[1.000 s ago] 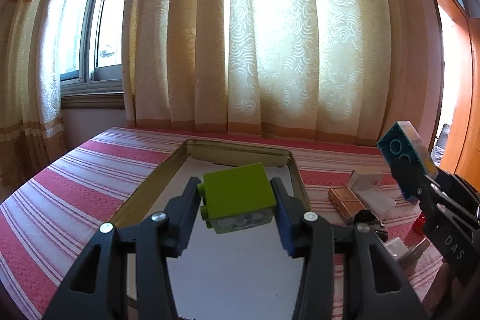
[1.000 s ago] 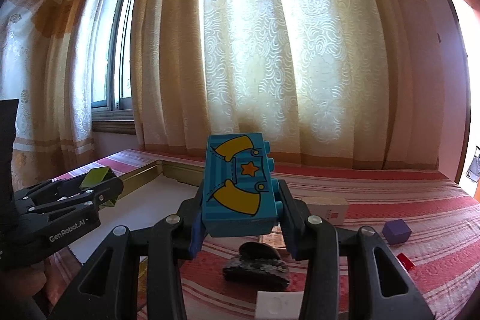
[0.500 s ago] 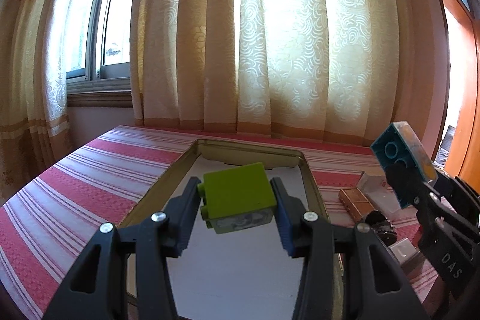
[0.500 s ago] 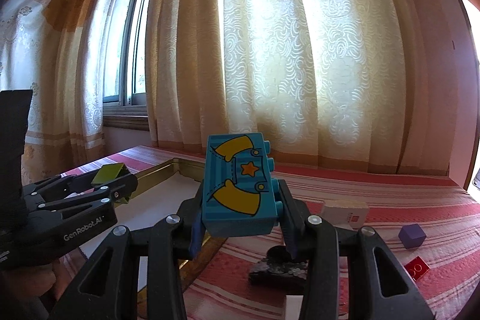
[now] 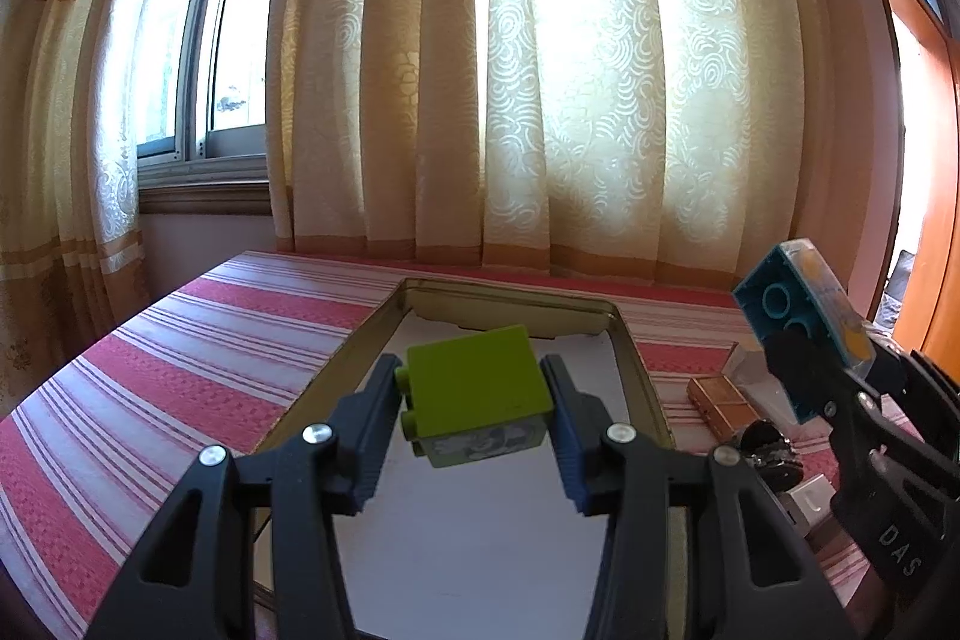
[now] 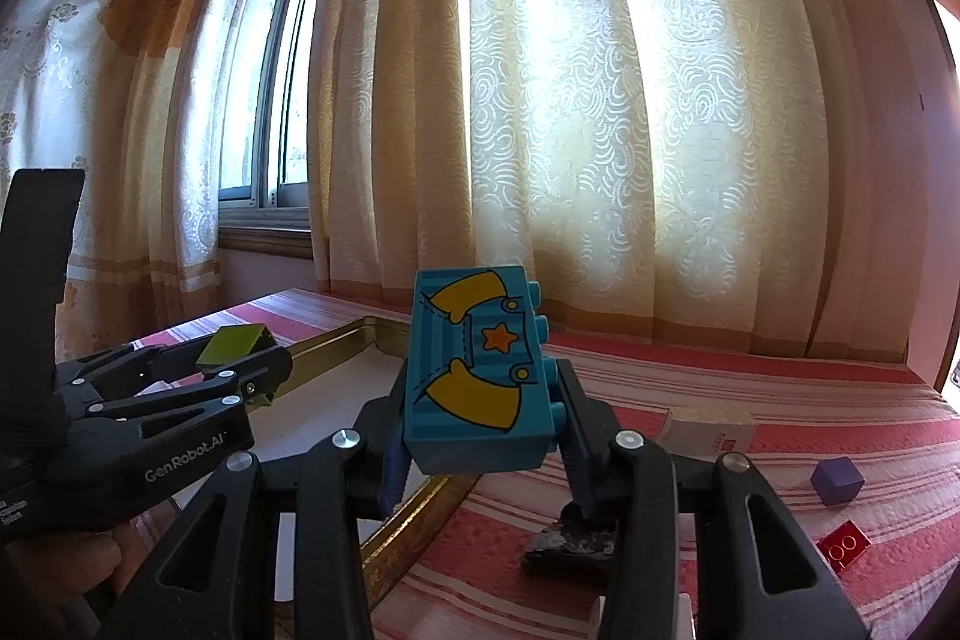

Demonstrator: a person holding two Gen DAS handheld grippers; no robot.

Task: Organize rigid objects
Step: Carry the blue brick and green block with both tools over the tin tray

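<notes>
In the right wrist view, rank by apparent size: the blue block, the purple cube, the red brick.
1. blue block, largest, though it is nearest the camera in the right gripper.
2. purple cube.
3. red brick, partly hidden, so unsure against the cube.

Patterned cream curtains hang before a window; striped red tablecloth below.

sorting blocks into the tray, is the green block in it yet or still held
Still held: the green block sits clamped in the left gripper, above the tray.
</notes>
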